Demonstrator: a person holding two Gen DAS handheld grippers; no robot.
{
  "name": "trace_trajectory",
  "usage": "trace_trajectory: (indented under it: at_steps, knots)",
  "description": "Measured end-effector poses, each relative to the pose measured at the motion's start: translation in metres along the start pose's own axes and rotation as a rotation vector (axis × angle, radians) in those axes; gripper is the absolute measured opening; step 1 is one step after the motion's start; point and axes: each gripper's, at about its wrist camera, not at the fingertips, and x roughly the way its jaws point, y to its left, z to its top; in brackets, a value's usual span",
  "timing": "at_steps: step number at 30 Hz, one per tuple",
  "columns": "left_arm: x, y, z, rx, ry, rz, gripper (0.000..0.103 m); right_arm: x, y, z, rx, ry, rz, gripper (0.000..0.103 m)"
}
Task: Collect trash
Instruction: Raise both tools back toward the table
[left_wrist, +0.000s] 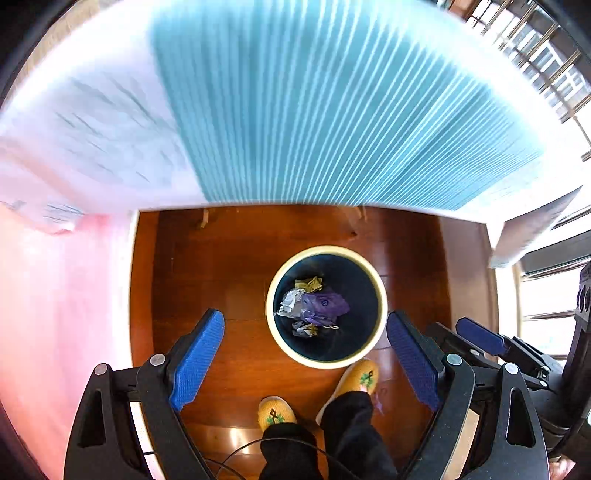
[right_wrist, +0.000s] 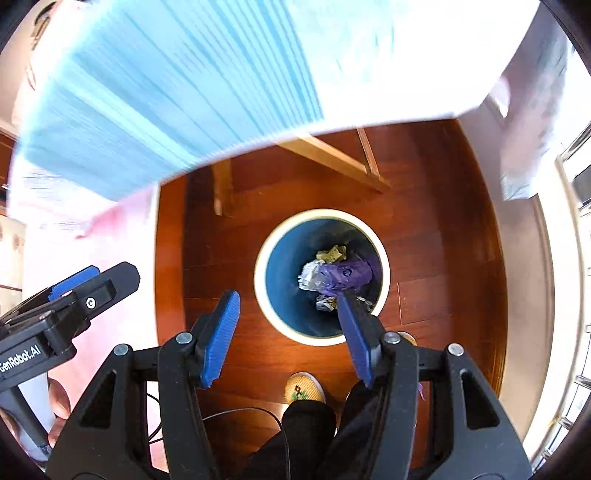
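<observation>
Claws hung released and empty over the floor: my left claw (left_wrist: 306, 354) stood wide, my right claw (right_wrist: 288, 336) parted less, nothing between the pads of either. Crumpled trash (left_wrist: 314, 306) lay in the bin (left_wrist: 380, 295) on the wooden floor (left_wrist: 221, 266), just ahead of my slippers (left_wrist: 360, 376). I judged the drop done; next, search the striped worktop (left_wrist: 314, 110) beyond, blurred, for more scraps.

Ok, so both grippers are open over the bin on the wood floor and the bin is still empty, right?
Not empty. The bin already holds crumpled trash, including a purple wrapper; both wrist views show it. The rest stands: the left gripper and right gripper are open above it, holding nothing, on the wood floor.
</observation>
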Motion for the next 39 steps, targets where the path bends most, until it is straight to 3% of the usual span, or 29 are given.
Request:
trace_trajectory:
  at_steps: [9,19,29,39]
  knots:
    - [-0.158,-0.013,0.012,0.075,-0.124,-0.028,0.091,-0.13,0.056,0.008,-0.058,-0.096,0.03,0.052]
    - [-0.289,-0.01,0.047,0.112,-0.296,-0.052,0.091,-0.257,0.097,0.036,-0.106,-0.289,0.011,0.053]
    - [-0.344,-0.002,0.091,0.132,-0.429,-0.052,0.091,-0.323,0.128,0.075,-0.149,-0.443,-0.014,0.053]
    - [-0.331,0.004,0.154,0.085,-0.456,0.017,0.091,-0.309,0.136,0.142,-0.203,-0.436,0.019,0.053]
